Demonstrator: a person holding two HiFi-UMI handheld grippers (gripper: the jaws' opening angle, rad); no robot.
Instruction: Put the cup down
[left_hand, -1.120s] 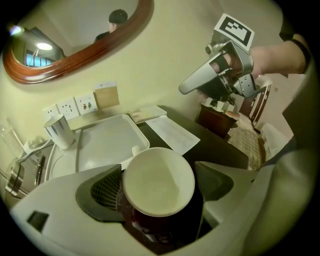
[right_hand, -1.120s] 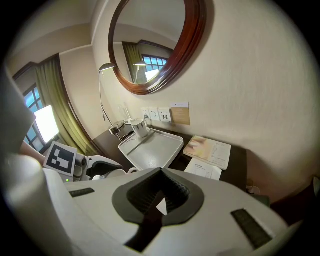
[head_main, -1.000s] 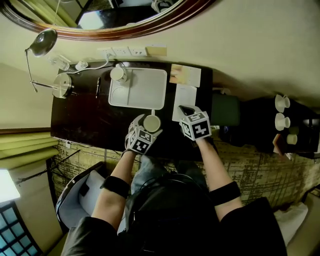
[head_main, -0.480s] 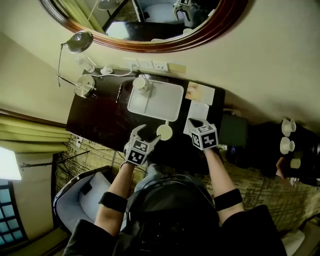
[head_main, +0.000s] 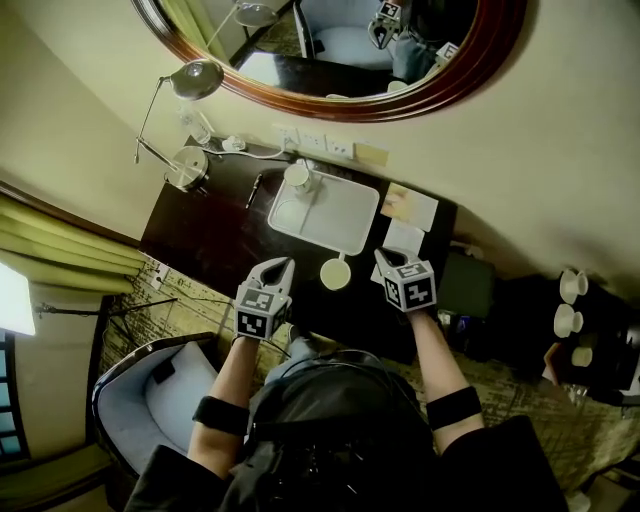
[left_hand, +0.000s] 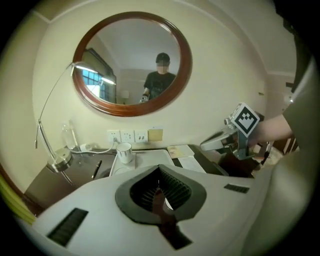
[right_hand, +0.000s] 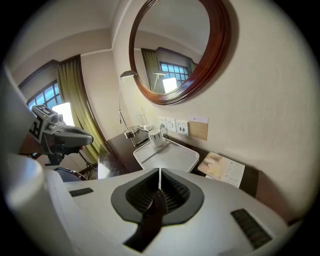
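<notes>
A white cup (head_main: 336, 272) stands upright on the dark table (head_main: 220, 235), just in front of the white tray (head_main: 345, 222), its handle toward the tray. My left gripper (head_main: 283, 263) hangs to the cup's left, apart from it. Its jaws have just been closing and are shut with nothing between them, as the left gripper view (left_hand: 159, 182) shows. My right gripper (head_main: 383, 255) hovers right of the cup, shut and empty, which its own view (right_hand: 159, 187) confirms. A second white cup (head_main: 297, 177) sits on the tray's far left corner.
A desk lamp (head_main: 186, 165) and a pen (head_main: 255, 188) are at the table's far left. Booklets (head_main: 408, 207) lie right of the tray. Wall sockets (head_main: 312, 143) and a round mirror (head_main: 400, 95) are behind. A chair (head_main: 150, 400) stands at the near left.
The left gripper has let go of the cup, drawn back and up to the left, and closed its jaws. The cup stays on the table. The right gripper has barely moved.
</notes>
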